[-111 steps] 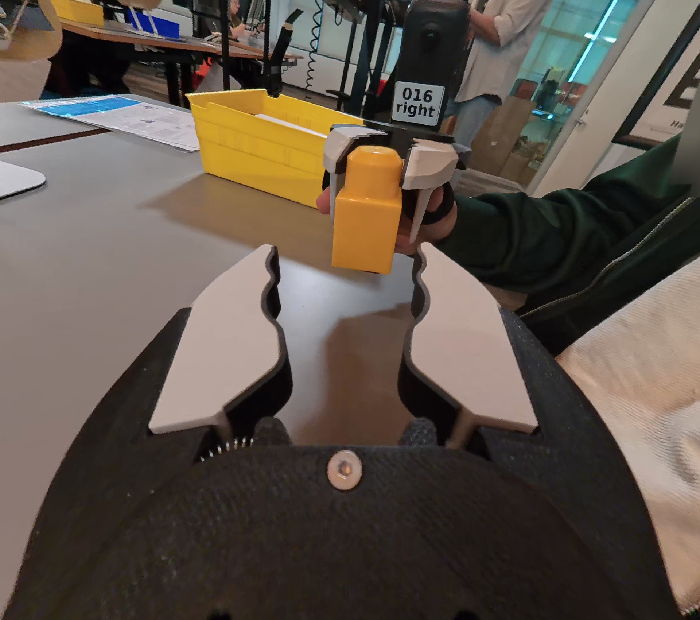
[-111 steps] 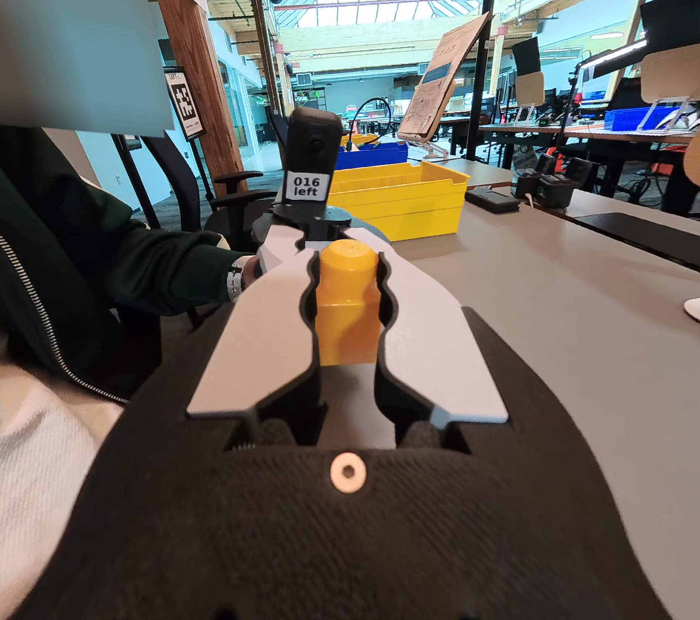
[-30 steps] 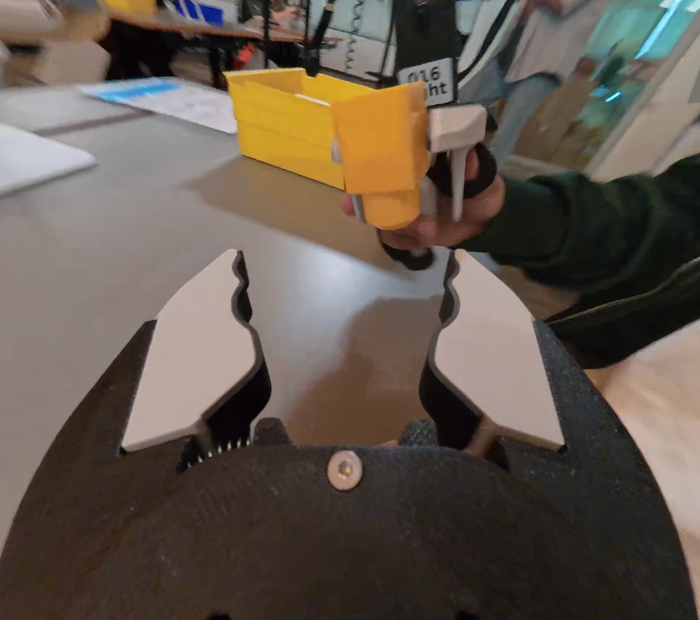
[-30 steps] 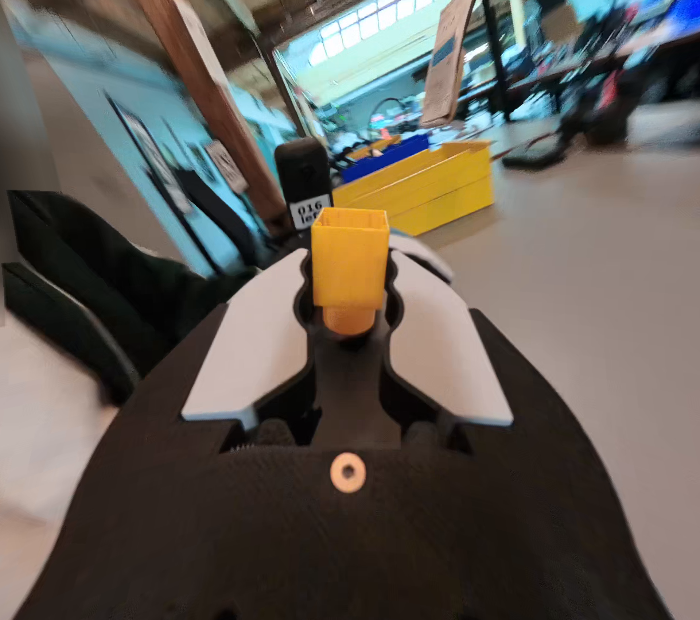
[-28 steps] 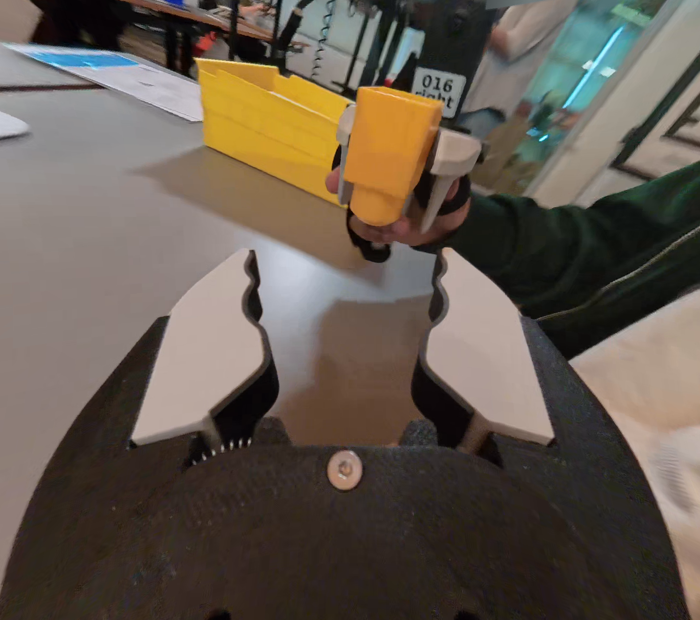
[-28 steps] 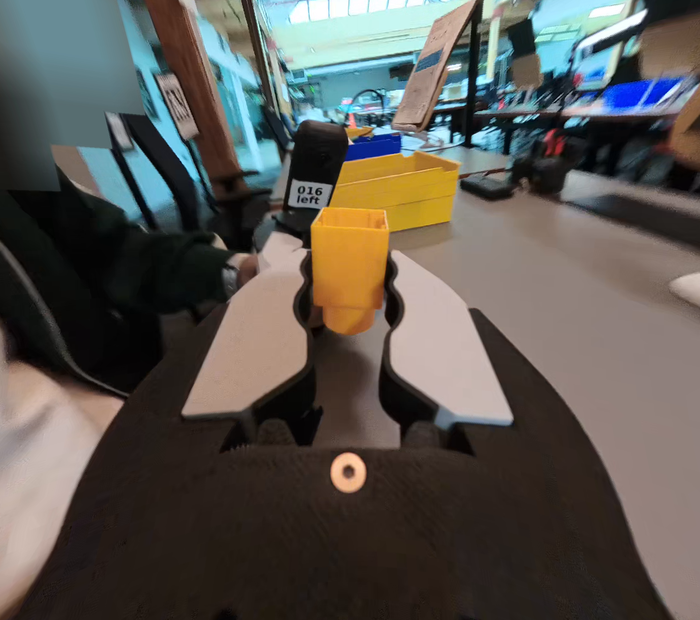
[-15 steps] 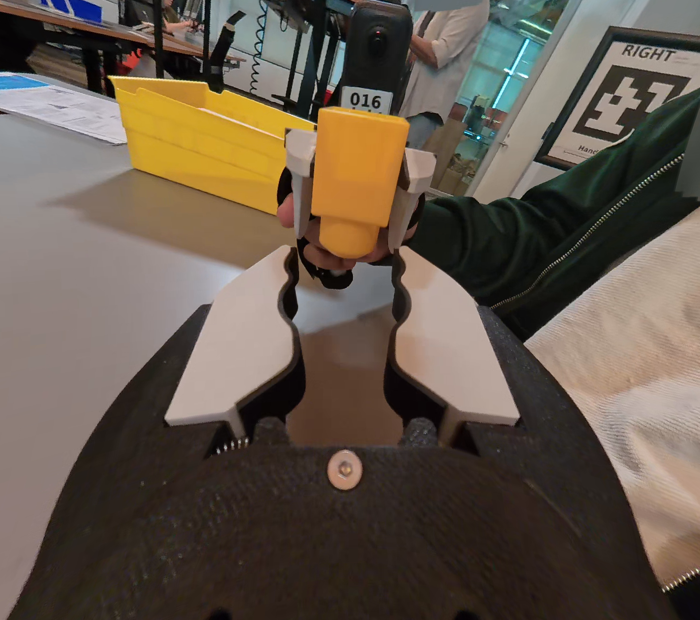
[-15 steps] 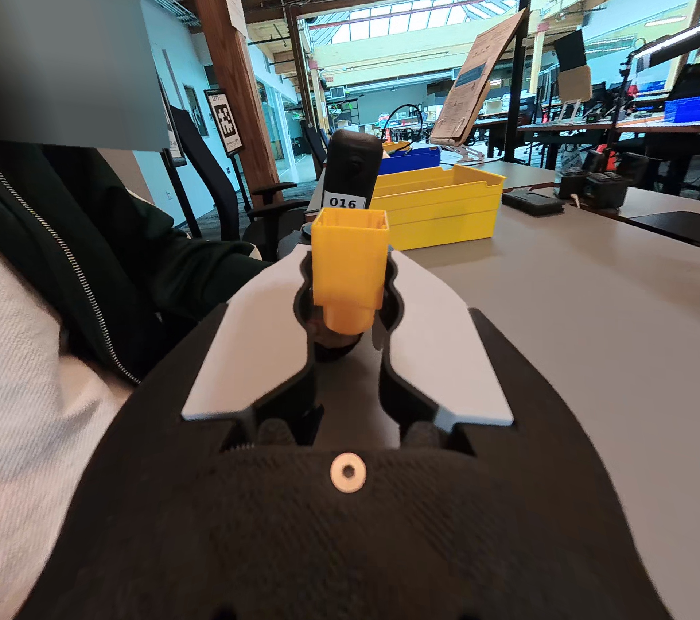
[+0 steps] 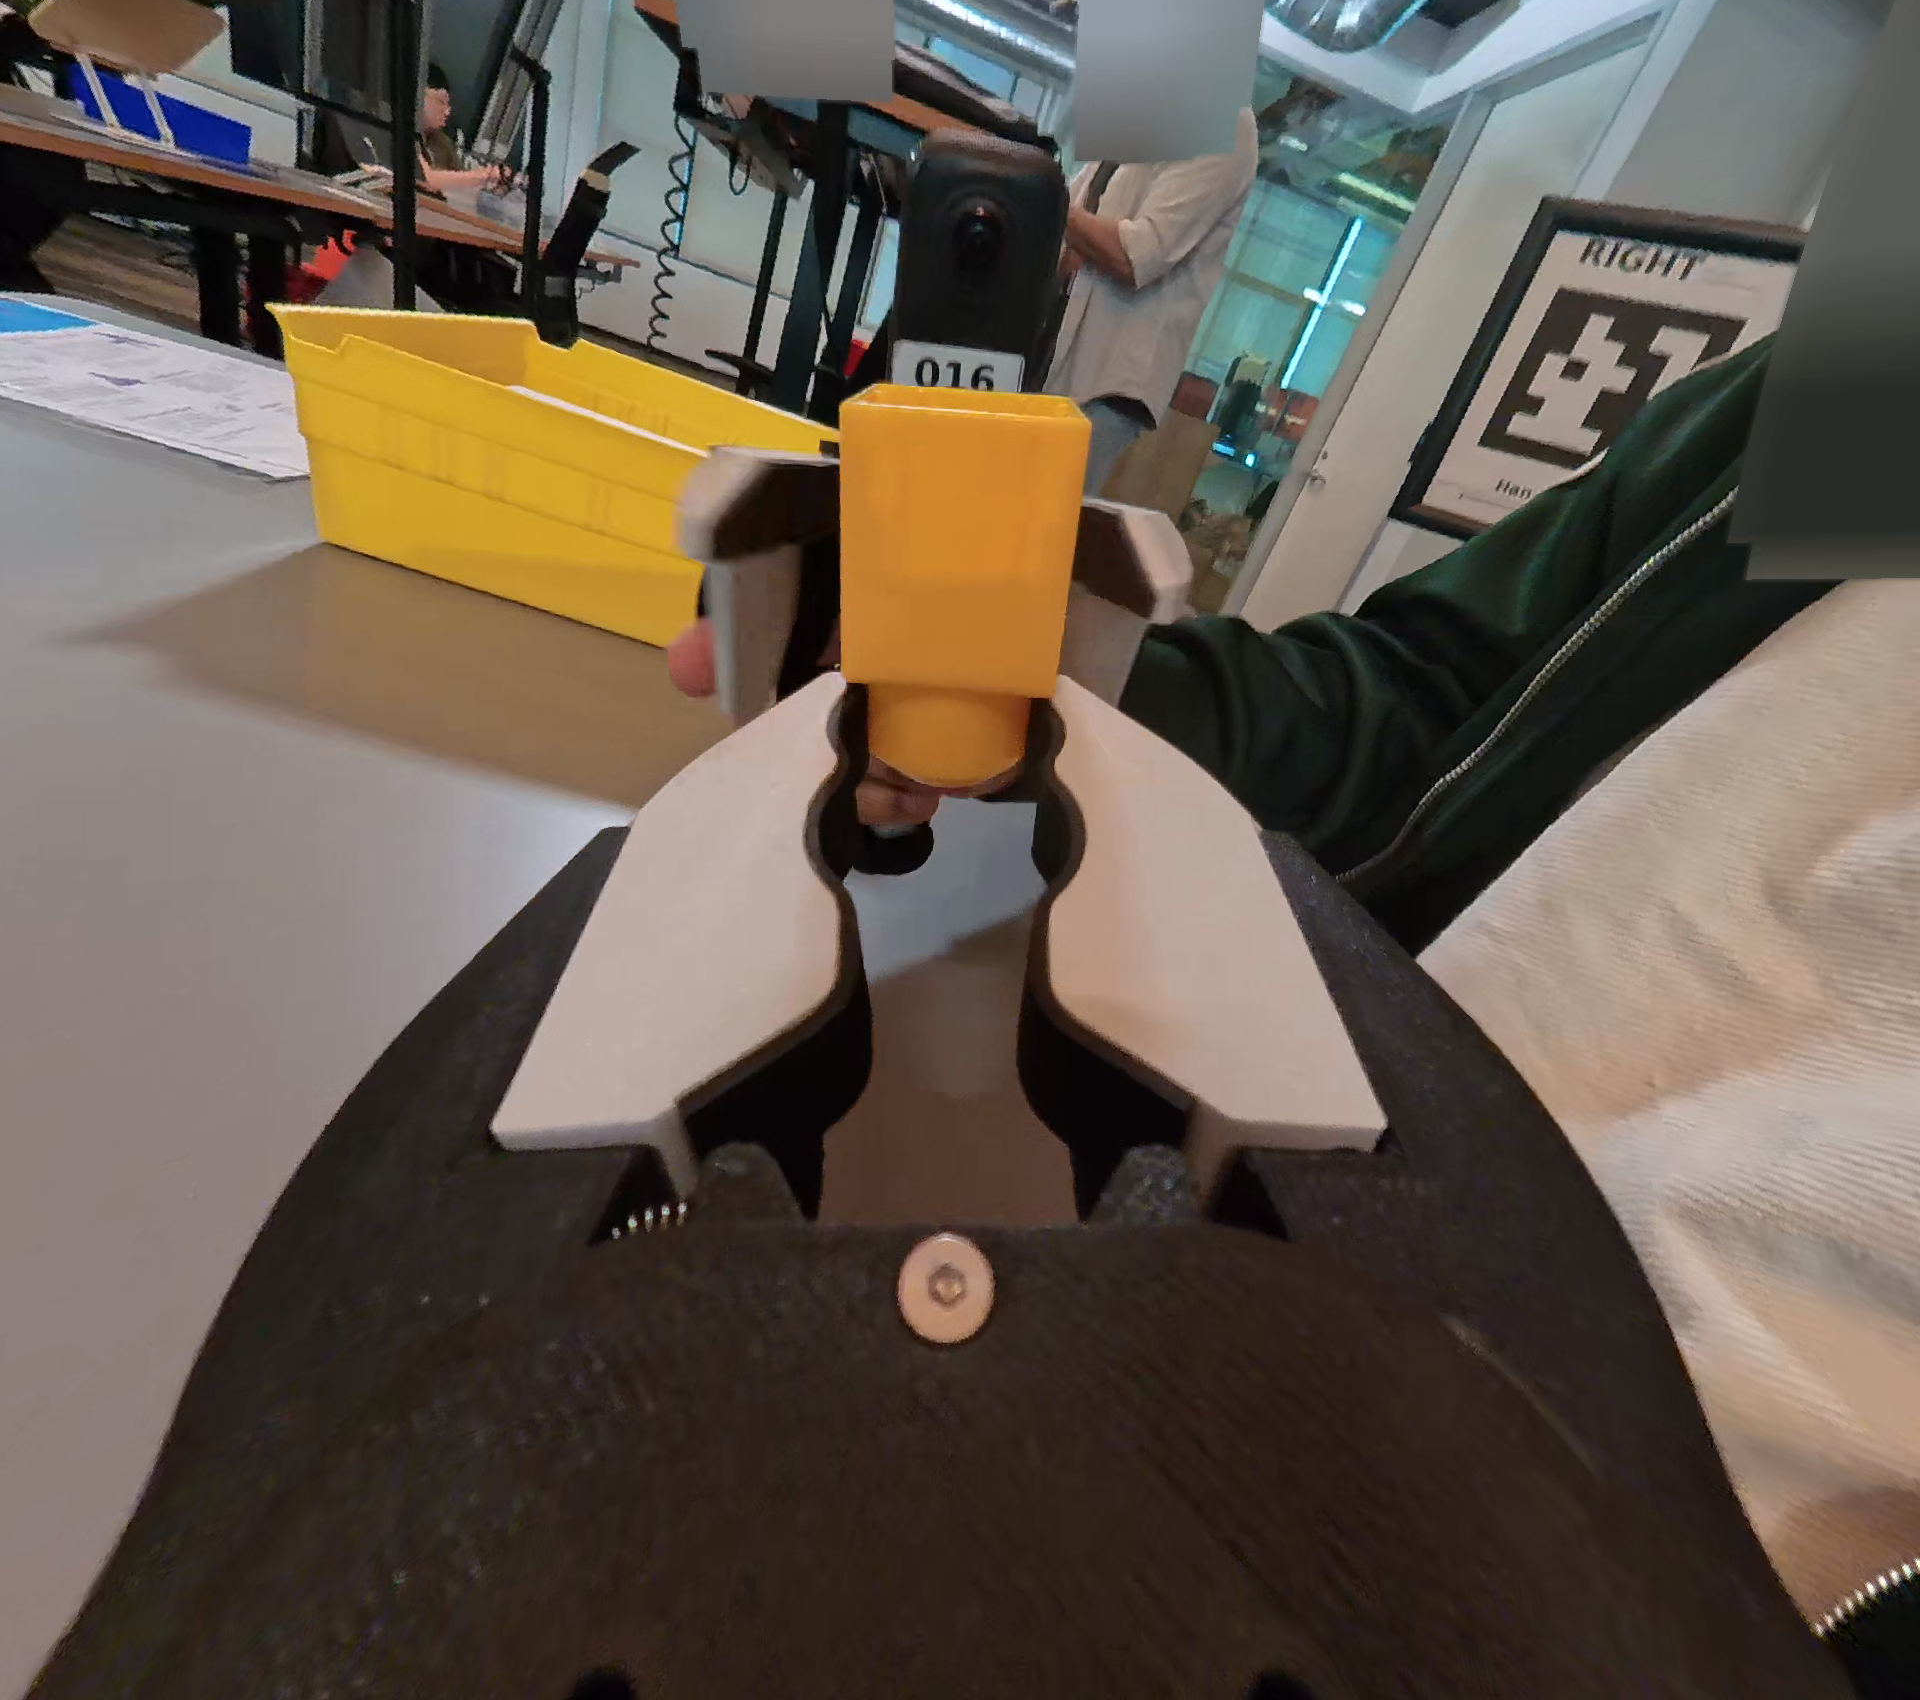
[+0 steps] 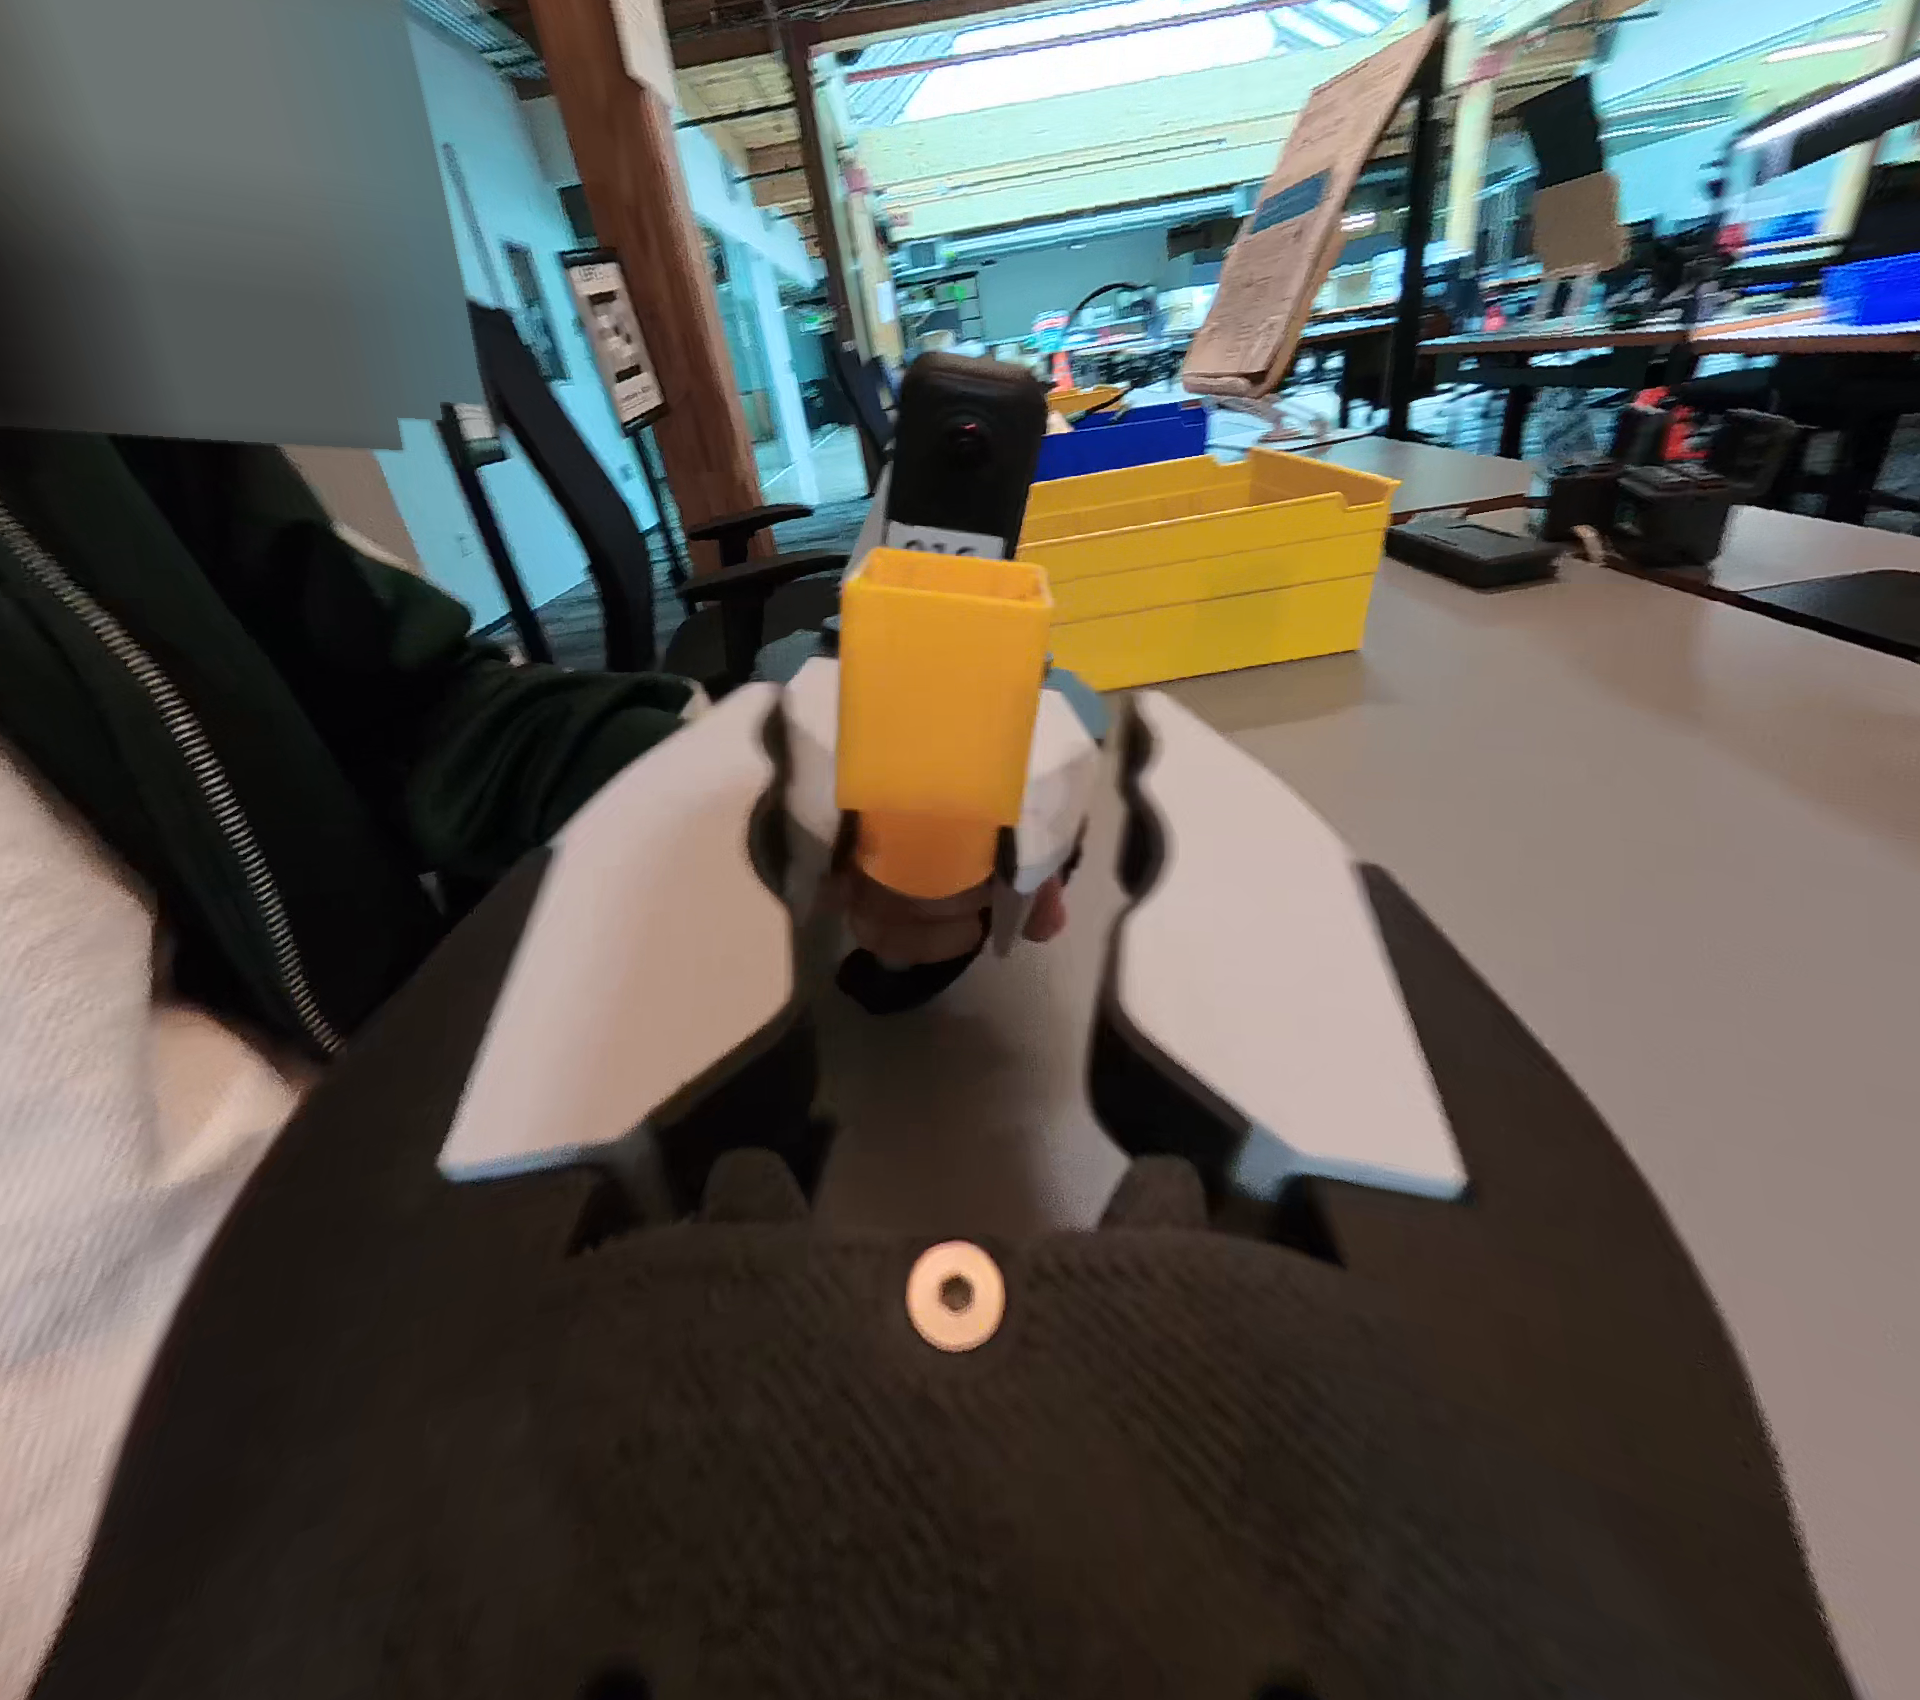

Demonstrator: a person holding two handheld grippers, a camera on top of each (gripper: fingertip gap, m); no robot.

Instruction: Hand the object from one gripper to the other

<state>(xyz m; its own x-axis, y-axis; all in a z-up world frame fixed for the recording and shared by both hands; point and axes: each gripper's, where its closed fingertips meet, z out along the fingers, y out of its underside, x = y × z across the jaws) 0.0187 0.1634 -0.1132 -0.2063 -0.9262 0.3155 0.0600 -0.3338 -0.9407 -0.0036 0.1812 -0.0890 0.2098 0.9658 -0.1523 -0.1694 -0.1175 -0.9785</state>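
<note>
The yellow block (image 9: 961,549) hangs upside down above the grey table (image 9: 260,819), open end up and round stud down. My left gripper (image 9: 945,715) is shut on the stud. In the left wrist view my right gripper (image 9: 935,580) faces me, its fingers (image 9: 743,590) standing off both sides of the block. In the right wrist view my right gripper (image 10: 951,720) is open, its fingertips clear of the block (image 10: 940,705). The left gripper (image 10: 935,861) holds the block's stud from the far side.
A yellow bin (image 9: 499,466) stands on the table behind the grippers and also shows in the right wrist view (image 10: 1205,580). Paper sheets (image 9: 135,393) lie far left. Black devices (image 10: 1475,554) sit beyond the bin. An office chair (image 10: 582,528) stands at the table edge. Both grippers' tips are close together, under 4 cm apart.
The right gripper turned the block stud-down and brought it to the left gripper. The left gripper has closed on the stud, and the right gripper has opened off the block.
</note>
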